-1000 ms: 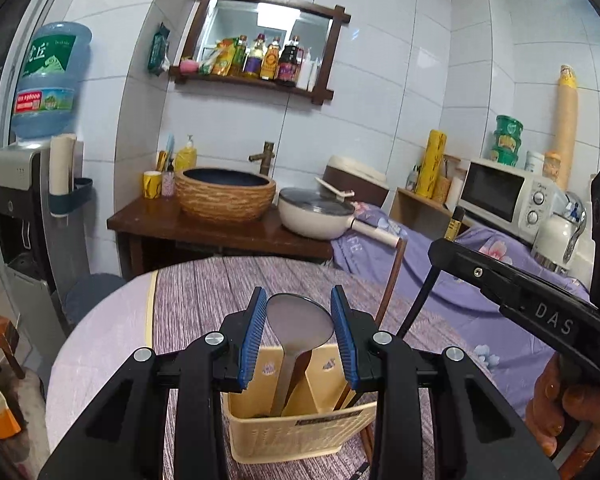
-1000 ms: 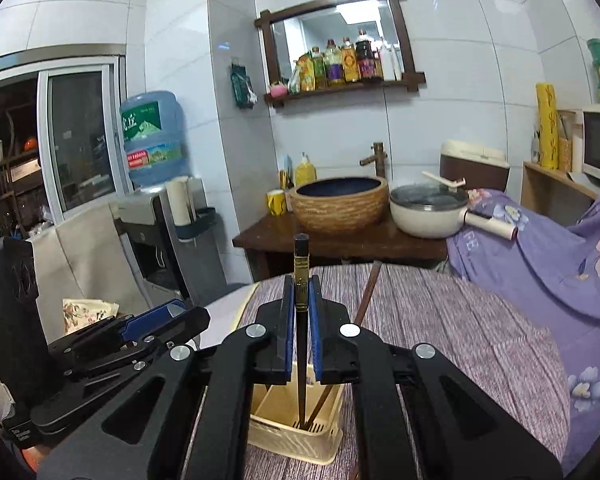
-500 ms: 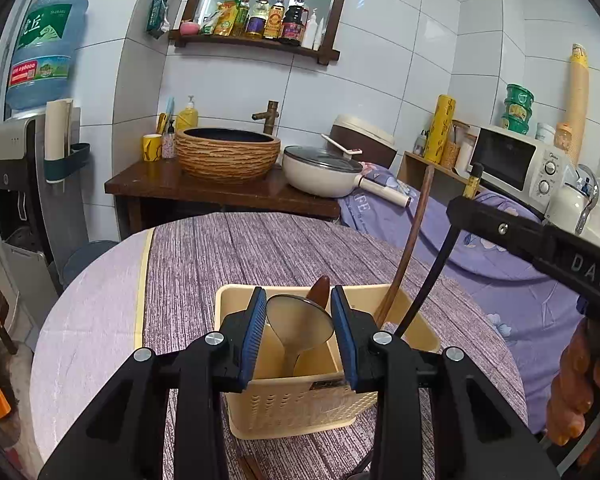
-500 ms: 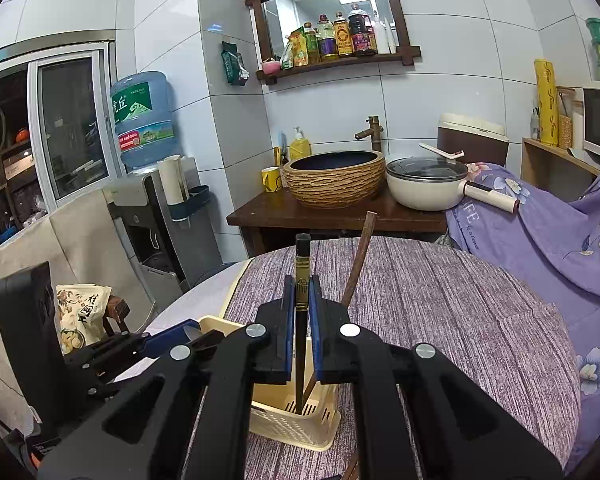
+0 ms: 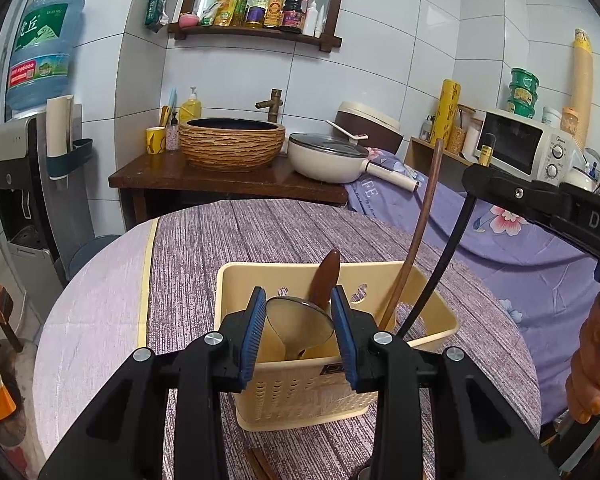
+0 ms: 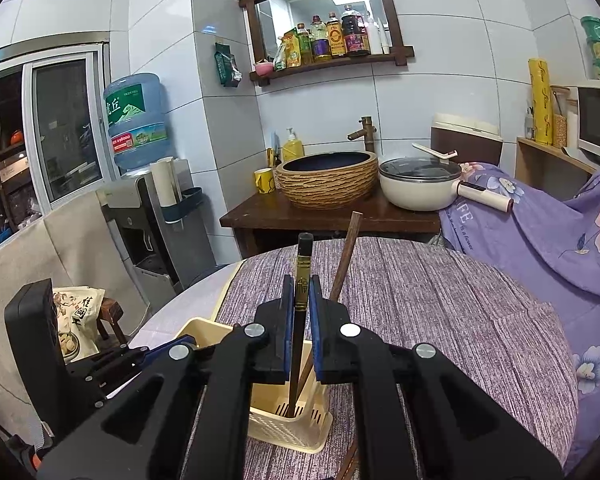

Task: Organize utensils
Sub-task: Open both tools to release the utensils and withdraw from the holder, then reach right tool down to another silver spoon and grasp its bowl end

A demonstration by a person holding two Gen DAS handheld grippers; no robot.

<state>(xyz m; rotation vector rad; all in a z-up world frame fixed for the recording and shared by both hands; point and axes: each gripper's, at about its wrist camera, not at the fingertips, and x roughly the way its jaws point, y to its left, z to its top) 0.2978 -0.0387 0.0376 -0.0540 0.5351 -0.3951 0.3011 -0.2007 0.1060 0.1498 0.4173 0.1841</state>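
The cream-yellow perforated plastic utensil basket [image 5: 300, 392] sits on the near part of my round table under its purple striped cloth [image 5: 228, 240]. Inside it a dark brown wooden spoon [image 5: 326, 280] stands bowl-up toward the far wall, and a long brown wooden chopstick [image 5: 414, 240] leans out over the right rim.

My left gripper [image 5: 300, 332] is part-way open and clamped on the round bowl of a silver metal spoon [image 5: 300, 324], both blue pads against its edges; the handle points down into the basket's near left part.

My right gripper [image 6: 301, 328] is squeezed almost fully together on a black chopstick with a gold band [image 6: 302, 280]. It stands nearly upright, top end above the jaws, lower end down in the basket's right compartment, at or near the slotted floor. The brown chopstick [image 6: 346, 248] leans just beside it on the right. From the left camera I see the black stick [image 5: 448, 256] curving down into the basket beside the brown one.
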